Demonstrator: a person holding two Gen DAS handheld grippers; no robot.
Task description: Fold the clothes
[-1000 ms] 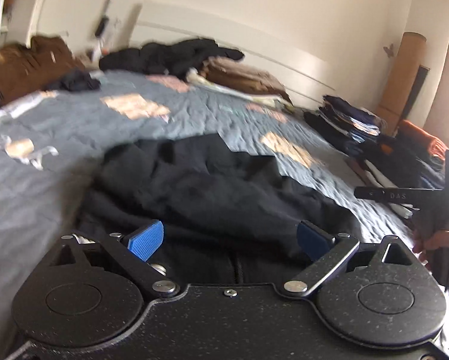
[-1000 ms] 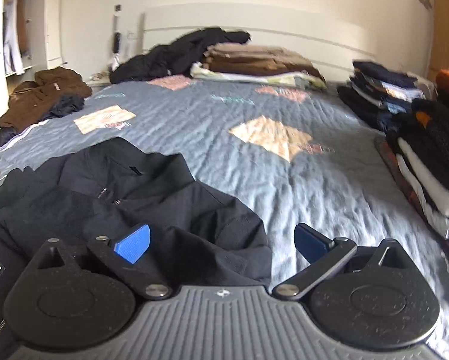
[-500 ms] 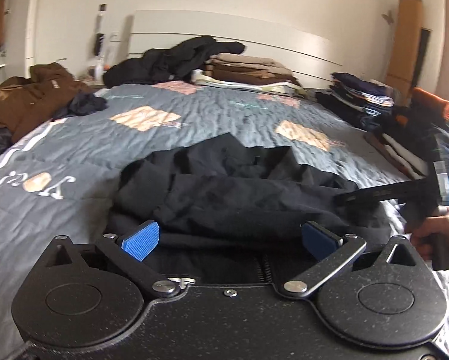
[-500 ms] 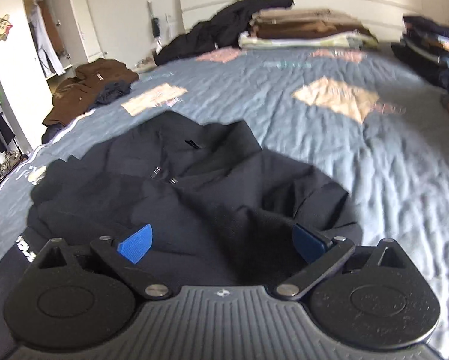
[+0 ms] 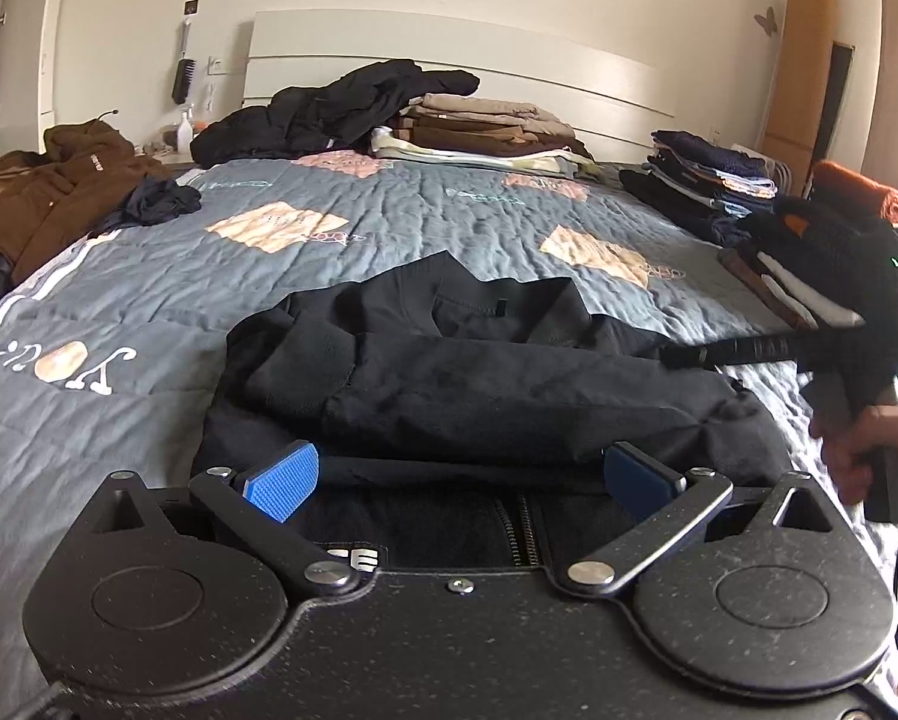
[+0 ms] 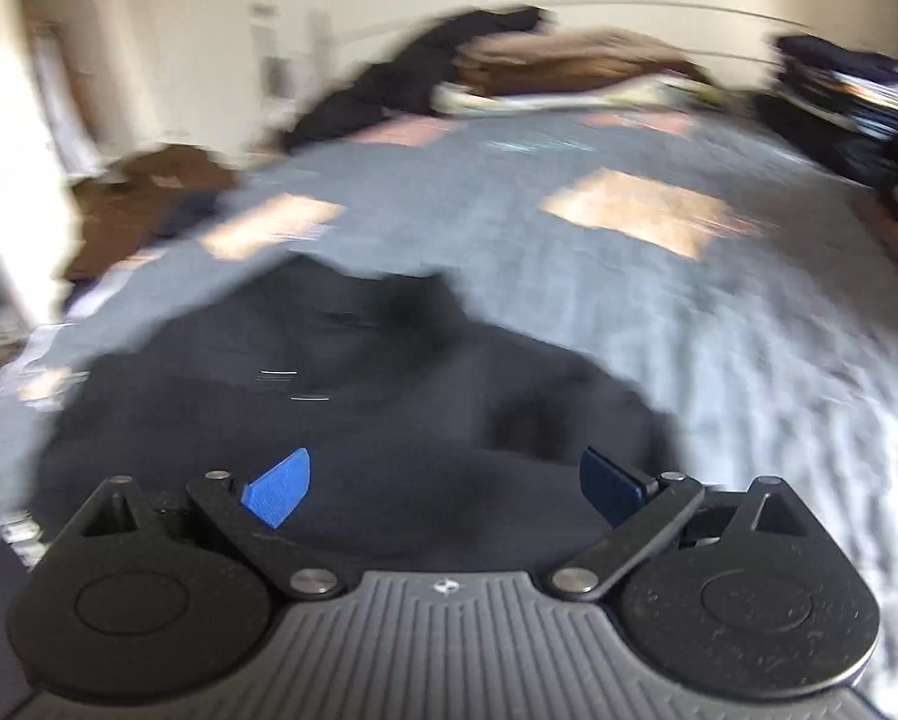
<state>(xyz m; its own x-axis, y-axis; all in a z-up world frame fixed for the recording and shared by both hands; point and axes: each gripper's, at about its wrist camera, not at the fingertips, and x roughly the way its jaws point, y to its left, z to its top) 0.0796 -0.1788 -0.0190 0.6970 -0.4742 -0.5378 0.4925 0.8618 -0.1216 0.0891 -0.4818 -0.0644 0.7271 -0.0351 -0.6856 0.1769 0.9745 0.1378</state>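
Observation:
A black zip jacket (image 5: 460, 384) lies on the grey quilted bed, sleeves folded across its front, collar toward the headboard. My left gripper (image 5: 460, 480) is open and empty, just above the jacket's near hem and zipper. My right gripper (image 6: 446, 483) is open and empty over the jacket (image 6: 353, 420); its view is motion-blurred. In the left wrist view the right gripper (image 5: 682, 355) reaches in from the right, held by a hand (image 5: 868, 450), its tip at the jacket's right shoulder.
Folded stacks sit by the headboard (image 5: 484, 132) and along the bed's right edge (image 5: 712, 180). A black heap (image 5: 341, 108) lies at the back, a brown garment (image 5: 59, 192) and a dark garment (image 5: 161, 204) at left. Bare quilt (image 5: 149, 300) surrounds the jacket.
Both grippers stayed open. The left view has steadied and come closer to the jacket's hem. The right gripper is swinging quickly, blurring its view.

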